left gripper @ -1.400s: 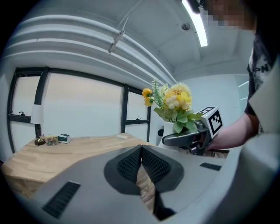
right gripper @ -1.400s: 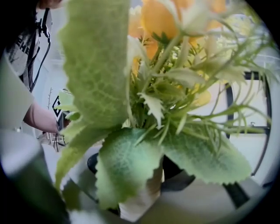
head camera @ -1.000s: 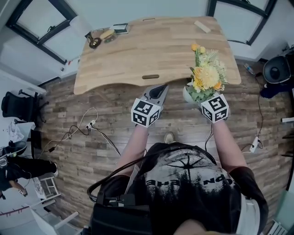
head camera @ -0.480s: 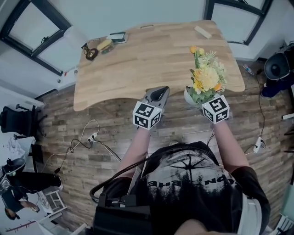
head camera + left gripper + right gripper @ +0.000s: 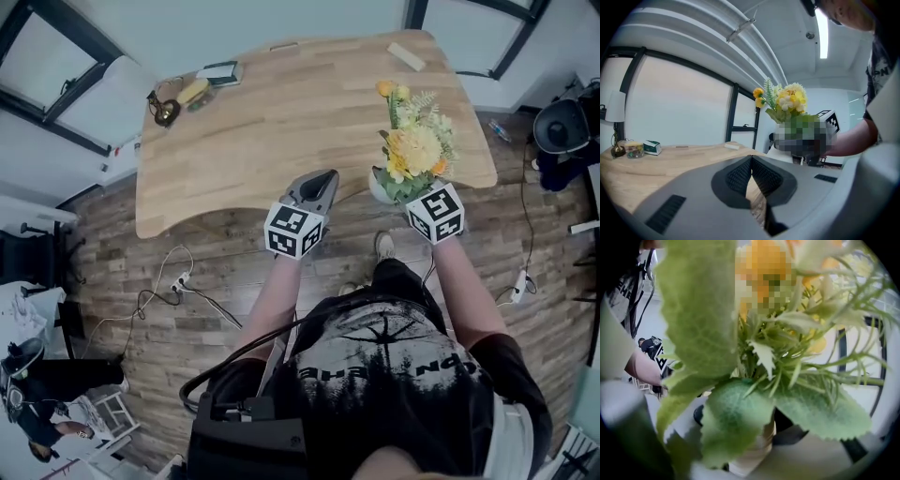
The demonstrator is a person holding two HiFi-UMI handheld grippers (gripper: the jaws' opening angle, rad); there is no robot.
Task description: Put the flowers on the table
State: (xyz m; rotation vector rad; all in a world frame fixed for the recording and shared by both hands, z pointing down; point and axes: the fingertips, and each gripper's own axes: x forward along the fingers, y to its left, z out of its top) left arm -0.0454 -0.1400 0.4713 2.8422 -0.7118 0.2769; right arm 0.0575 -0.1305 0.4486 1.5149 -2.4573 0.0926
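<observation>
A bunch of yellow and orange flowers (image 5: pixel 412 150) with green leaves stands in a small white pot (image 5: pixel 378 190). My right gripper (image 5: pixel 398 195) is shut on the pot and holds it upright in the air over the near right edge of the wooden table (image 5: pixel 281 112). In the right gripper view the leaves (image 5: pixel 740 423) fill the frame and the pot (image 5: pixel 757 451) sits between the jaws. My left gripper (image 5: pixel 326 178) is shut with nothing in it, left of the pot at the table's front edge. Its view shows the flowers (image 5: pixel 785 101) to the right.
At the table's far left lie a small tray of objects (image 5: pixel 178 96) and a box (image 5: pixel 220 72). A pale block (image 5: pixel 406 56) lies at the far right. Cables (image 5: pixel 169 281) trail over the wood floor. A black object (image 5: pixel 562 131) stands to the right.
The person has stepped closer to the table. Both grippers and the flowers have moved slightly forward over its front edge. Neither grip has changed.
</observation>
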